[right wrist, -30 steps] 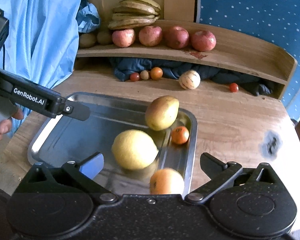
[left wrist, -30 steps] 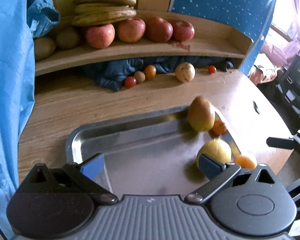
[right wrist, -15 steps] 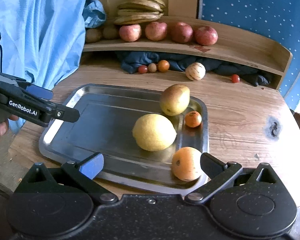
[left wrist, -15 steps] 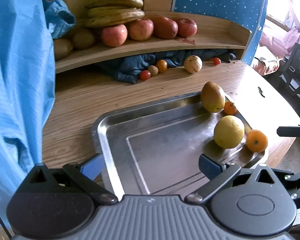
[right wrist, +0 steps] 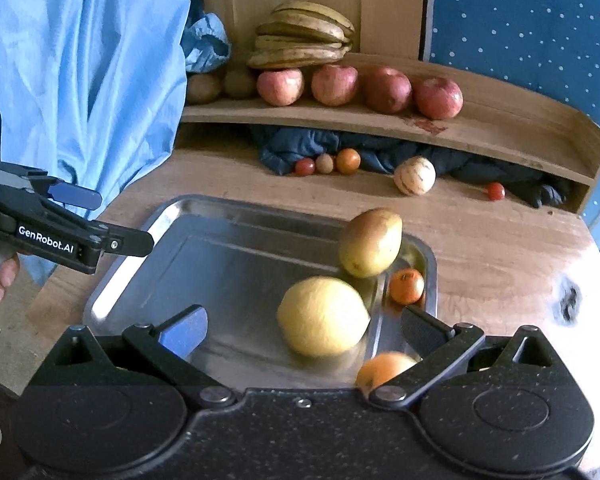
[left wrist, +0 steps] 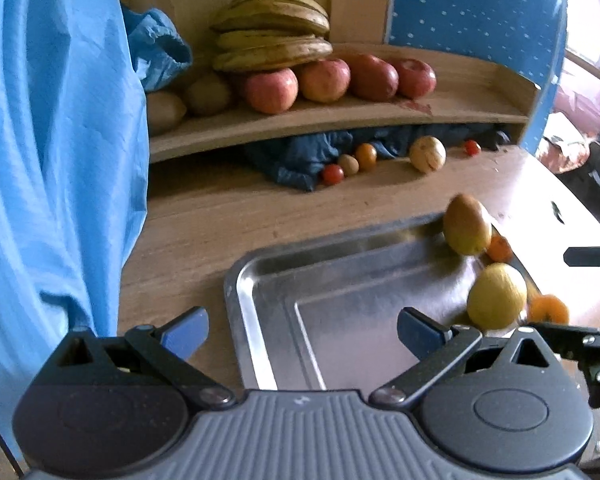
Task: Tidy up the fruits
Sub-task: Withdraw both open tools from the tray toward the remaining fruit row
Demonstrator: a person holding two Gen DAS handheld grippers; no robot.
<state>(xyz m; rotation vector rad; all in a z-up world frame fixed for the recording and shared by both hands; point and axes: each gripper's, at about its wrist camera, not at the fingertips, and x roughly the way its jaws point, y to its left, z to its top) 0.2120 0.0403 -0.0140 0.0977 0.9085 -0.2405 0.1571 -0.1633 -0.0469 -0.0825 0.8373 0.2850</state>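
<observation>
A steel tray [right wrist: 204, 248] [left wrist: 340, 308] lies on the wooden table. At its right end sit a yellow lemon [right wrist: 324, 316] [left wrist: 496, 300], a green-brown mango [right wrist: 370, 242] [left wrist: 466, 224], a small tangerine [right wrist: 407, 286] [left wrist: 499, 249] and an orange [right wrist: 384, 368] [left wrist: 548, 309]. My right gripper [right wrist: 304, 330] is open and empty, low over the tray's near edge, with the lemon just ahead between its fingers. My left gripper [left wrist: 300, 332] is open and empty at the tray's left end; it shows in the right wrist view [right wrist: 96, 220].
A wooden shelf [right wrist: 380, 120] at the back holds bananas [right wrist: 304, 40], several apples [right wrist: 334, 84] and brown fruit [right wrist: 204, 88]. Under it lie a dark cloth [right wrist: 292, 148], small fruits [right wrist: 348, 161], a pale striped melon [right wrist: 414, 176] and a cherry tomato [right wrist: 495, 191]. Blue fabric [left wrist: 52, 160] hangs left.
Both grippers shifted over the tray. The right gripper came forward and lower, so the lemon and orange sit nearer its fingers. The left gripper moved left. The fruits stayed in place.
</observation>
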